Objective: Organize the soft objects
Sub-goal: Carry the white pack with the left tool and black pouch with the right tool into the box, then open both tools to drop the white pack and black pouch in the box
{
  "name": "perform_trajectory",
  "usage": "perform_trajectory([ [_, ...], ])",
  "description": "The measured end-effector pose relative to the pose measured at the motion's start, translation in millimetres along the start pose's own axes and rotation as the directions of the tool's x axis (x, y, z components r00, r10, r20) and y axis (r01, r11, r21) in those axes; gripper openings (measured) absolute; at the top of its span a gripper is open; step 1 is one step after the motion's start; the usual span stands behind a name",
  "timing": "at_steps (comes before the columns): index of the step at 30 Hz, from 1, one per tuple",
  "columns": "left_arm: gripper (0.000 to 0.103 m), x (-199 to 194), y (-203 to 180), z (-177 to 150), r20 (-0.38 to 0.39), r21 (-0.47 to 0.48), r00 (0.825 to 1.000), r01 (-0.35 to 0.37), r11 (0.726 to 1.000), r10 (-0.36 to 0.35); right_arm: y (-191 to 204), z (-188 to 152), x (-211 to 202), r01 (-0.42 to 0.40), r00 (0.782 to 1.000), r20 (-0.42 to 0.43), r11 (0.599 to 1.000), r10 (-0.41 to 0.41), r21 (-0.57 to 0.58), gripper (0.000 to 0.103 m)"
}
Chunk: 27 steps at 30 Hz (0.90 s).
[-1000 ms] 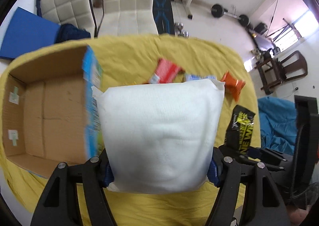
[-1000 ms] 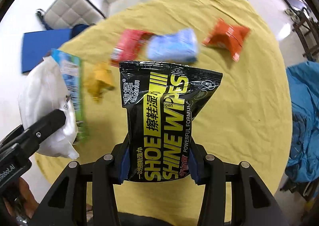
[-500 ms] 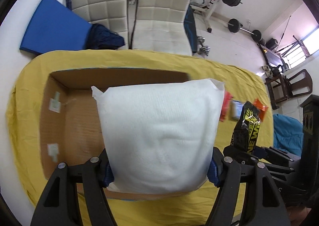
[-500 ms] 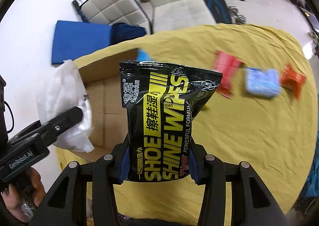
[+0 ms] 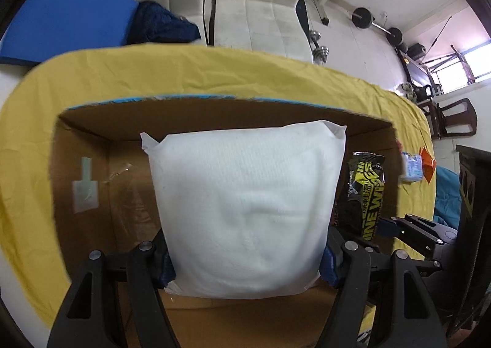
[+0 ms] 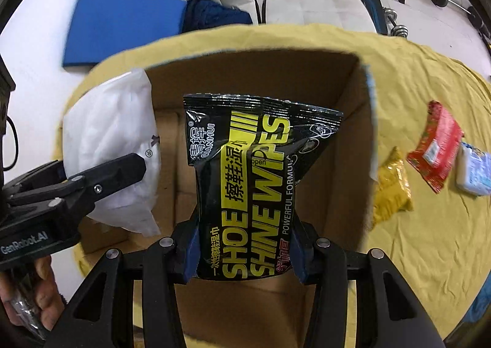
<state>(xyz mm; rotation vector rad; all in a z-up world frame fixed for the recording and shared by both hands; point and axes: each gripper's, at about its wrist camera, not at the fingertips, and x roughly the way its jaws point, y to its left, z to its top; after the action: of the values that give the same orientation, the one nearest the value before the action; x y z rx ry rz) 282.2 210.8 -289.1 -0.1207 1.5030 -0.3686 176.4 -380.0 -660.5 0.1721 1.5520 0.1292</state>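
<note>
With the white pack (image 5: 245, 213) pinched by the left hand-held gripper (image 5: 245, 259) and the wipes (image 6: 245, 182) by the right hand-held gripper (image 6: 244, 251), both should be lowered flat into the box (image 6: 353, 133) before release.

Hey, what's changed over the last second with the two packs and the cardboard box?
Both tools swung left from over the yellow cloth until they hang over the open cardboard box. The left tool brought the white pack along, the right tool the black shoe shine wipes pack. Nothing was let go; both grips are unchanged. The red, blue, orange and yellow packets stayed lying on the cloth.
</note>
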Motion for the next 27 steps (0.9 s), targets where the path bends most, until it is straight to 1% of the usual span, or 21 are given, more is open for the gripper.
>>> perform_trajectory([
  [4,0.069,29.1,8.6,7.7,-0.053,0.000,0.998,0.035,0.999,-0.035,3.9,9.6,31.2,0.021,0.999,-0.042,1.000,-0.022,-0.003,0.050],
  [6,0.069,40.6,9.6,10.5,-0.071,0.004,0.997,0.040,0.999,-0.040,6.2,11.9,43.9,0.032,0.998,-0.060,0.999,-0.032,-0.012,0.050],
  [12,0.069,65.8,8.2,15.1,-0.095,0.035,0.995,0.027,0.999,-0.023,17.5,22.5,67.3,0.098,0.993,-0.068,0.994,-0.100,-0.042,0.050],
  [14,0.070,71.6,8.0,15.3,-0.100,0.032,0.995,0.015,0.999,-0.012,20.4,24.8,73.0,0.105,0.992,-0.069,0.994,-0.108,-0.041,0.050],
  [20,0.072,75.6,6.9,14.3,-0.109,0.002,0.994,-0.025,1.000,0.025,33.6,27.0,86.1,0.112,0.991,-0.067,0.993,-0.114,-0.030,0.052],
  [24,0.072,70.3,5.1,12.0,-0.115,-0.025,0.991,-0.065,0.998,0.062,39.9,19.3,84.6,0.111,0.991,-0.069,0.994,-0.112,-0.020,0.058],
  [27,0.072,65.1,2.1,10.0,-0.116,-0.032,0.991,-0.067,0.997,0.063,51.1,16.3,76.2,0.121,0.991,-0.052,0.992,-0.122,-0.019,0.062],
])
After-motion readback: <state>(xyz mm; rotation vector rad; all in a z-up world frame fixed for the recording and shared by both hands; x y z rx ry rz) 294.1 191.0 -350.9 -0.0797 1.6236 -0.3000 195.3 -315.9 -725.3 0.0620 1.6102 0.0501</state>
